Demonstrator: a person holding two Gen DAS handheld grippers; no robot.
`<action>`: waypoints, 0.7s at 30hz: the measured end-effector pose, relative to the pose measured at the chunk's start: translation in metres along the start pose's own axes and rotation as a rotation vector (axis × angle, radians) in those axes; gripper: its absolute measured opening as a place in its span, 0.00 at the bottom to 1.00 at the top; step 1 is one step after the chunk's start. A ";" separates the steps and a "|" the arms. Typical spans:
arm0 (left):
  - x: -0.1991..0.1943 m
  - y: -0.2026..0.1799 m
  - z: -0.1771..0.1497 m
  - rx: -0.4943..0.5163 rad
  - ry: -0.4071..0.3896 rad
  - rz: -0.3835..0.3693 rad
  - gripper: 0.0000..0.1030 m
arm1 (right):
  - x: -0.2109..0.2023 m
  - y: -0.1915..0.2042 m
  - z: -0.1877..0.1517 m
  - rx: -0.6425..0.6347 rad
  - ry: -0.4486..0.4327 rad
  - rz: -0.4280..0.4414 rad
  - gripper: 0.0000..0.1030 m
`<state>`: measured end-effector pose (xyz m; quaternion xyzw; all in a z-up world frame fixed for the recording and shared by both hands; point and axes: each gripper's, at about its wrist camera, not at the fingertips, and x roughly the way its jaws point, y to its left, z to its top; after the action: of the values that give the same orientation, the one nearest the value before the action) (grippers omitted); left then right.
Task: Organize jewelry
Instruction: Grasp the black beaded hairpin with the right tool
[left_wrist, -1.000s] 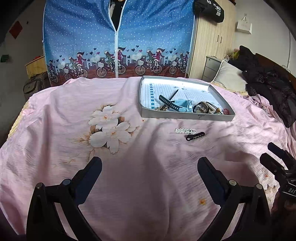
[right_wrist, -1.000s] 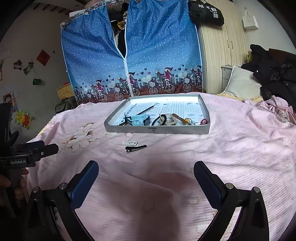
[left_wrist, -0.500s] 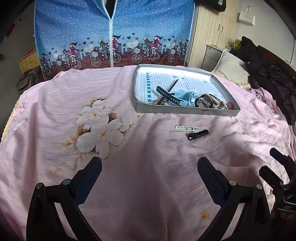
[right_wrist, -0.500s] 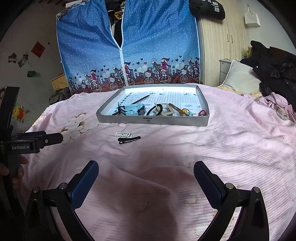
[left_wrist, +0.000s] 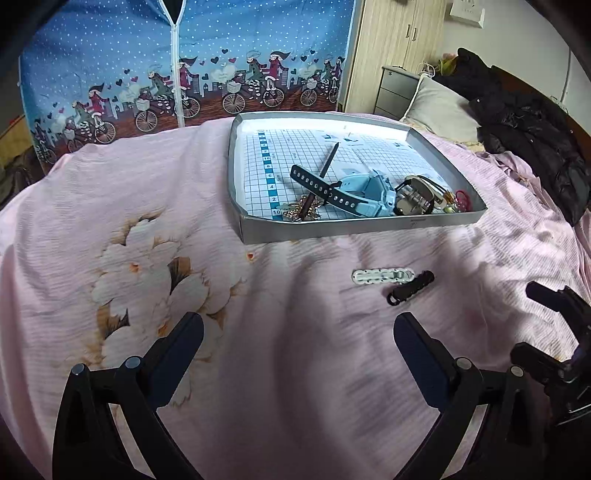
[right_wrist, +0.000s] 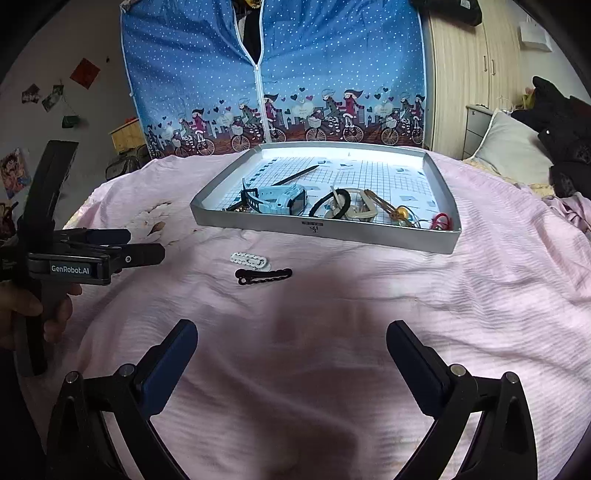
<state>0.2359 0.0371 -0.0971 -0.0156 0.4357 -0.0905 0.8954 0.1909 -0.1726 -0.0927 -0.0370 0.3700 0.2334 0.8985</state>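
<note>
Since a second ago, you had brought both grippers closer to the shallow grey metal tray (left_wrist: 354, 225). From the left wrist, your left gripper (left_wrist: 298, 343) hung spread over bare pink sheet (left_wrist: 277, 369), the white beaded hair clip (left_wrist: 382, 276) and black scalloped hair clip (left_wrist: 409, 288) just beyond, before the tray's near wall. From the right wrist, your right gripper (right_wrist: 291, 343) was spread too, with clear sheet between it and both clips; a light-blue watch (right_wrist: 280, 198) lay inside the tray.
</note>
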 end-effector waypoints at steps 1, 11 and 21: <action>0.004 0.005 0.002 -0.005 0.005 -0.001 0.97 | 0.007 -0.001 0.002 -0.003 0.014 0.007 0.96; 0.014 0.043 0.017 -0.130 0.019 -0.132 0.58 | 0.071 0.012 0.029 -0.045 0.093 0.068 0.79; 0.023 0.025 0.019 -0.057 0.035 -0.145 0.45 | 0.106 0.013 0.035 -0.039 0.137 0.036 0.59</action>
<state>0.2691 0.0567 -0.1060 -0.0710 0.4515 -0.1429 0.8779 0.2735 -0.1108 -0.1381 -0.0637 0.4267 0.2536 0.8658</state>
